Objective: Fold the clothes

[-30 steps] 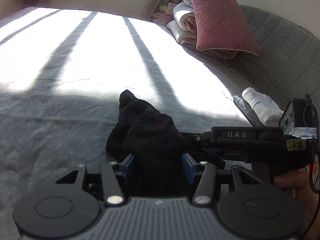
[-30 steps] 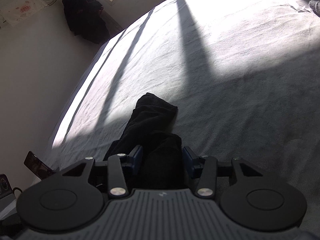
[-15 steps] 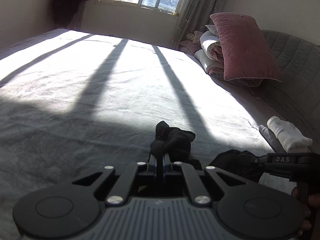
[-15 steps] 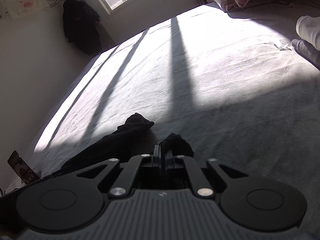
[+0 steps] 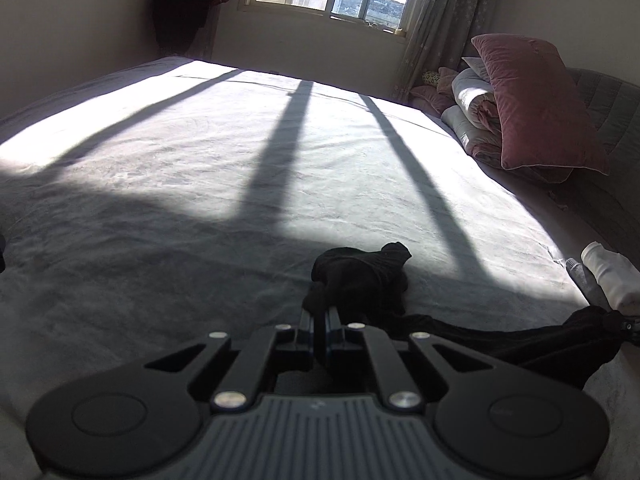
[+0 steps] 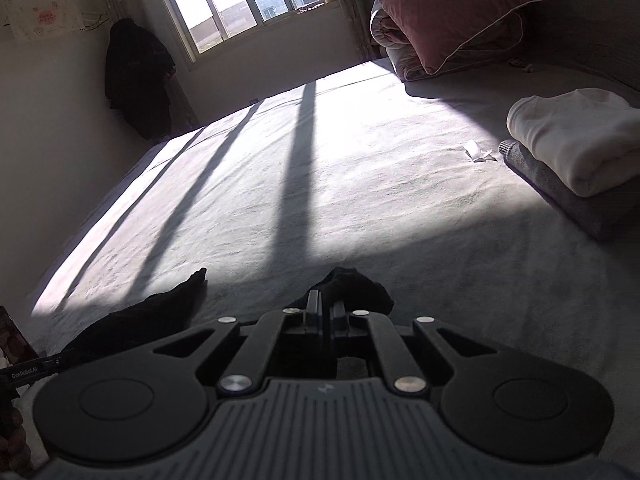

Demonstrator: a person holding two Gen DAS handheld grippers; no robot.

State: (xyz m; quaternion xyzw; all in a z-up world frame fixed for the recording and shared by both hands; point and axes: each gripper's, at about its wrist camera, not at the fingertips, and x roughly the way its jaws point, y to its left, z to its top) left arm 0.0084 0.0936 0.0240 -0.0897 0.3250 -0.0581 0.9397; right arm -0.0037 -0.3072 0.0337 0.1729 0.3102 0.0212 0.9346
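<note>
Both tools are clamping the same black garment [image 5: 362, 276], which is lying low in the centre of each view on the grey bed [image 5: 200, 200]: the left gripper [image 5: 321, 320] is pinching one bunched end with its jaws pressed together on the cloth, and the right gripper [image 6: 326, 310] is gripping the other end the same way, while a dark band of fabric is stretching between them toward the lower right of the left view. The risk here, as I judge it, is that the thin, limp knit is slipping out of one pinch as the two ends are being pulled apart, or that a twisted wad is being held rather than a clean edge, so any fold is coming out lumpy. The cloth is looking matte, soft and crumpled, with no readable outline. The bed cover is showing a fine napped texture, striped by window-frame shadows. At the right edge of the right view a rolled white garment [image 6: 576, 140] is resting on a folded grey one [image 6: 560, 188]; a plump pink pillow [image 5: 532, 104] is leaning in the upper right.
</note>
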